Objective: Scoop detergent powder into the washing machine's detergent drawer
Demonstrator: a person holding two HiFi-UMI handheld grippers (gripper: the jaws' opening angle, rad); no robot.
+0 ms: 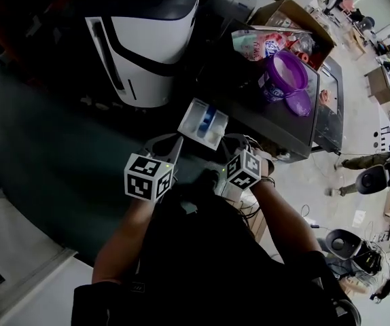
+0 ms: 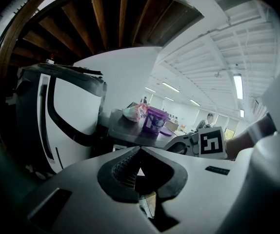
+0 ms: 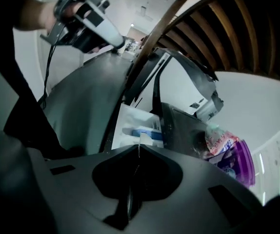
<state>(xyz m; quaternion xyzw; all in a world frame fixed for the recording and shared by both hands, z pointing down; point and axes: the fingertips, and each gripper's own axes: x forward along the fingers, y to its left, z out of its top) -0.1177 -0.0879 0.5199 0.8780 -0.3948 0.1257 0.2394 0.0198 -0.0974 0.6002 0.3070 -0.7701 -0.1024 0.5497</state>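
The washing machine's white detergent drawer [image 1: 204, 122] [image 3: 136, 126] stands pulled out from the dark machine [image 1: 276, 124], with a blue insert showing inside. On the machine's top sit a purple detergent tub [image 1: 287, 73] [image 2: 154, 120] [image 3: 237, 161], its lid [image 1: 298, 103] off beside it, and a pink-and-white detergent bag [image 1: 257, 43] [image 2: 134, 112]. My left gripper [image 1: 170, 143] [image 2: 140, 149] hovers just left of the drawer, jaws shut and empty. Just right of the drawer, my right gripper [image 1: 234, 141] [image 3: 139, 147] points at it, jaws together with nothing seen held.
A white and black appliance [image 1: 147, 39] [image 2: 67, 126] stands left of the machine. A cardboard box [image 1: 297, 15] sits behind the tub. A dark floor mat [image 1: 52, 161] lies at the left. Cables and other equipment [image 1: 348, 243] are on the floor at the right.
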